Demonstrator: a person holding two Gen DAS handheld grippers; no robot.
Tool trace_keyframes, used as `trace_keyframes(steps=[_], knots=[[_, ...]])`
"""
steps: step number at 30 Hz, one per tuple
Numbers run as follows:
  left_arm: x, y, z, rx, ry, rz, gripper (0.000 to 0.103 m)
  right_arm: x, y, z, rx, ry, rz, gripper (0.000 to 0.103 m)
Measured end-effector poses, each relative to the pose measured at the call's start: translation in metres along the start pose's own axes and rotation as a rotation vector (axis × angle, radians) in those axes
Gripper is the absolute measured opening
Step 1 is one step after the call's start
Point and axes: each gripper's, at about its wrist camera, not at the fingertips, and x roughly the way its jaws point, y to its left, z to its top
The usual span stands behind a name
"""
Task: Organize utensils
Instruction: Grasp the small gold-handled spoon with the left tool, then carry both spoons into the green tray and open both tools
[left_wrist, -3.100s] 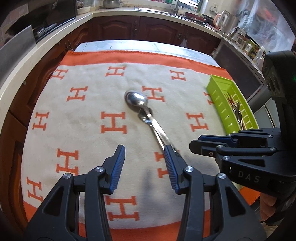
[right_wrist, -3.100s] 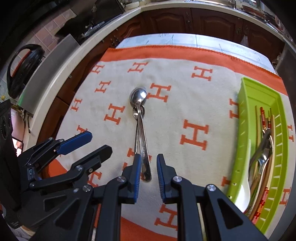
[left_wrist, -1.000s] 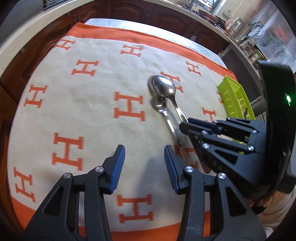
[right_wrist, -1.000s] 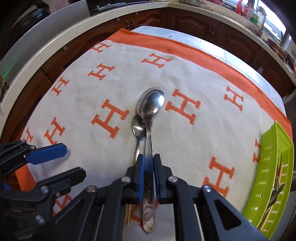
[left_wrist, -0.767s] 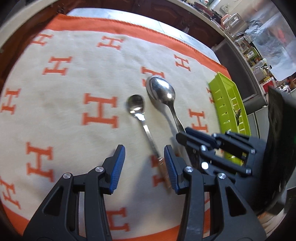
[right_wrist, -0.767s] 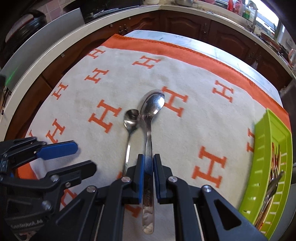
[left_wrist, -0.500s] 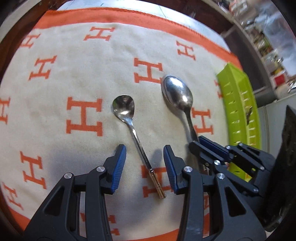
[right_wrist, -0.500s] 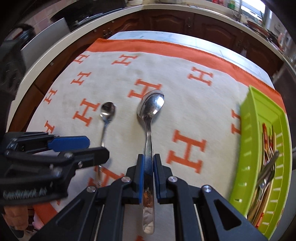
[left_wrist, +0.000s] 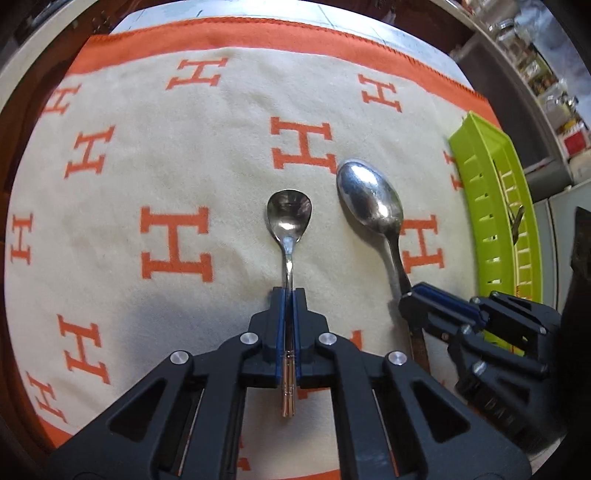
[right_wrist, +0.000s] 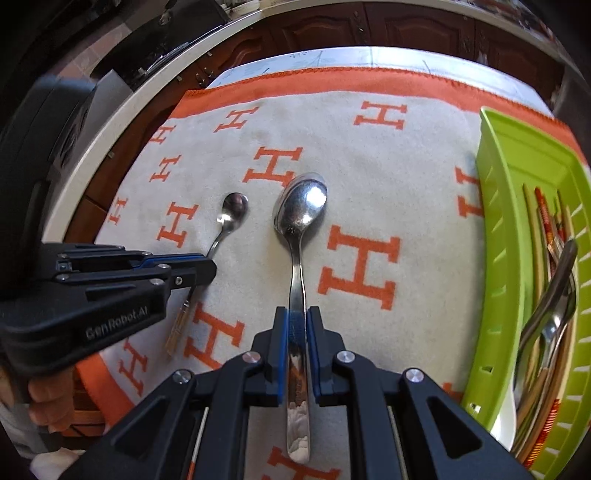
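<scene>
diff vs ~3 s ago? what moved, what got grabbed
The two spoons lay stacked then; now they lie side by side, apart. The right gripper closed on the large spoon by its handle and drew it off toward the green tray. The left gripper has just closed on the small spoon, handle between its pads. Unchanged: the blanket and the tray with its utensils.

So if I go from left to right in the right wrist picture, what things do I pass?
left gripper → small spoon → large spoon → green utensil tray
</scene>
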Motion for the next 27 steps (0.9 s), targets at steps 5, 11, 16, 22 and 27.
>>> trace_keyframes(steps=[5,11,16,22,27], knots=[[-0.002,0.004,-0.008,-0.022,0.000,-0.036,0.001,-0.002,-0.013,0.010,0.086,0.014,0.089,0.011],[-0.001,0.008,-0.014,-0.025,0.004,-0.057,0.001,0.003,-0.018,0.029,0.110,0.006,0.126,0.011],[-0.001,0.011,-0.014,-0.036,0.010,-0.093,0.002,0.015,-0.014,0.037,0.078,0.022,0.120,0.011],[0.000,0.016,-0.012,-0.060,0.003,-0.130,0.002,0.019,-0.008,0.042,0.015,-0.012,0.135,0.010],[-0.005,0.016,-0.015,-0.061,-0.027,-0.140,0.002,0.016,-0.001,0.039,-0.006,-0.036,0.085,0.008]])
